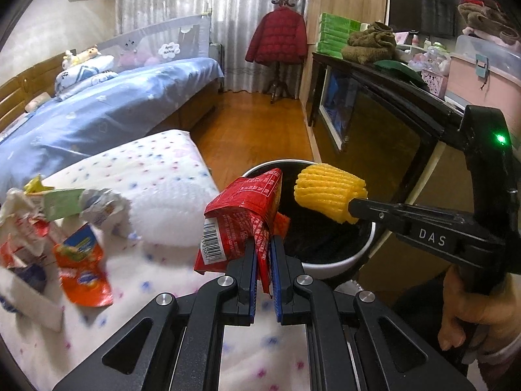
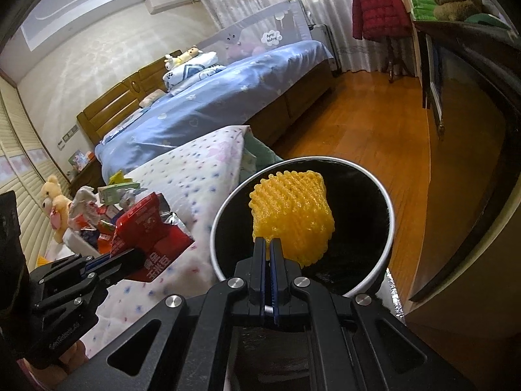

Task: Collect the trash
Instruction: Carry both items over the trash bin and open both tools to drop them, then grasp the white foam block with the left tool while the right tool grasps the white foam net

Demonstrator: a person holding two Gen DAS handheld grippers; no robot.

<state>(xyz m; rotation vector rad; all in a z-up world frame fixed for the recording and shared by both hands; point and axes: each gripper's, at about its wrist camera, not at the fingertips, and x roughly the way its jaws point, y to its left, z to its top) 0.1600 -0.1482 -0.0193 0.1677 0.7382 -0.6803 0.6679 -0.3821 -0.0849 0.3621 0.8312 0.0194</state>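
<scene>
Loose wrappers (image 1: pixel 75 228) lie on the dotted quilt (image 1: pixel 162 176) at left; my left tool (image 1: pixel 263 244) grips a red packet (image 1: pixel 241 218) at the bin (image 1: pixel 338 260) rim, while my right tool (image 2: pixel 270 244) clamps yellow foam netting (image 2: pixel 291 215) over the bin's mouth.

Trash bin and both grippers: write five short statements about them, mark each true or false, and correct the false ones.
1. The left gripper is shut on the red snack wrapper. True.
2. The right gripper holds a blue bottle. False: it is shut on the yellow foam net.
3. The yellow foam net hangs over the open mouth of the trash bin. True.
4. The trash bin stands on the bed. False: it stands on the wooden floor beside the dotted bedding.
5. All trash is already collected. False: crumpled wrappers still lie on the dotted bedding.
</scene>
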